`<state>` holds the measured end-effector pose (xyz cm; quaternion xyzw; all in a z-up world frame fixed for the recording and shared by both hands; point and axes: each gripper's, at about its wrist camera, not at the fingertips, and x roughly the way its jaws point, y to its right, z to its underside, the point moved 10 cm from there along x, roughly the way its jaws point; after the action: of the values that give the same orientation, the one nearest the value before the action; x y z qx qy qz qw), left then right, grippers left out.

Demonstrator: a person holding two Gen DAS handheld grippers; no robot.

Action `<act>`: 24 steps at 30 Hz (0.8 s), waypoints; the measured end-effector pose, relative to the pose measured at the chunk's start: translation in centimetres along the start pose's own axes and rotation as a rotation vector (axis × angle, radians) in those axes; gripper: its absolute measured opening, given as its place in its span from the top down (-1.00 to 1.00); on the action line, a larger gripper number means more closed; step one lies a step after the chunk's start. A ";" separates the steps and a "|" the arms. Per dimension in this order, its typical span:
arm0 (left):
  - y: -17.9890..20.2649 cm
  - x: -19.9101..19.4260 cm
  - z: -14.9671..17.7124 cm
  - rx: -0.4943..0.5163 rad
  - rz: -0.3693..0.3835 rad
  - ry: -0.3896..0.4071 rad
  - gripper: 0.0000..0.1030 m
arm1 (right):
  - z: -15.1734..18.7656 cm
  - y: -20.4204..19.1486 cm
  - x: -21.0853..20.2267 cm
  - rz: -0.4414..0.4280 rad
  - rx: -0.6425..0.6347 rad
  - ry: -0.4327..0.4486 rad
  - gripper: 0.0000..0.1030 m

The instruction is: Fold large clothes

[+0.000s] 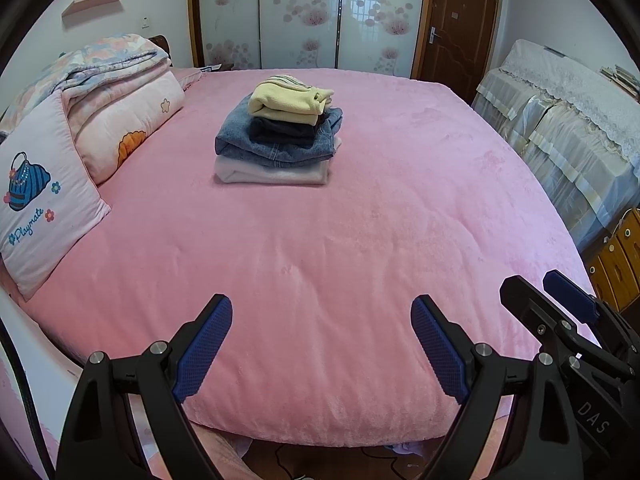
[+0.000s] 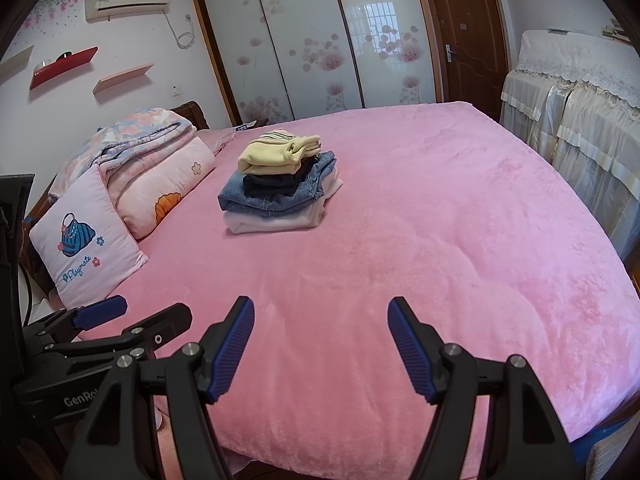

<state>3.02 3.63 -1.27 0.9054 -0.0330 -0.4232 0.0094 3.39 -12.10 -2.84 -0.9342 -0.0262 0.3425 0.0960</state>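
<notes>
I am holding the left gripper (image 1: 322, 344) and right gripper (image 2: 320, 344) spread wide and empty over the near edge of the pink plush bed (image 1: 320, 280), well apart from the neat stack of folded clothes (image 1: 280, 140) mid-bed; folding looks finished, so next I am needing another garment.

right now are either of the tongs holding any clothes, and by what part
Nothing is held. The left tongs and right tongs are both open over the pink bedspread; the folded pile of clothes sits untouched farther back.
</notes>
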 end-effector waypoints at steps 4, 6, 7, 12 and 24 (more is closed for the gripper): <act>0.0 0.3 0.0 0.003 0.000 -0.009 -0.75 | 0.1 0.3 0.0 0.004 0.001 -0.006 -0.35; 0.0 0.4 0.0 0.003 -0.001 -0.013 -0.75 | 0.2 0.4 0.1 0.004 0.003 -0.009 -0.35; 0.0 0.5 0.0 0.003 -0.001 -0.016 -0.75 | 0.2 0.5 0.2 0.004 0.004 -0.011 -0.35; 0.2 0.5 0.0 0.002 0.000 -0.023 -0.74 | 0.1 0.5 0.4 0.006 0.003 -0.015 -0.35; 0.1 1.0 0.1 -0.004 0.000 -0.039 -0.74 | 0.2 0.5 0.6 0.007 0.006 -0.021 -0.35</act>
<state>3.59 3.51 -2.10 0.8969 -0.0323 -0.4409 0.0105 3.66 -12.49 -3.48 -0.9304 -0.0228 0.3526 0.0975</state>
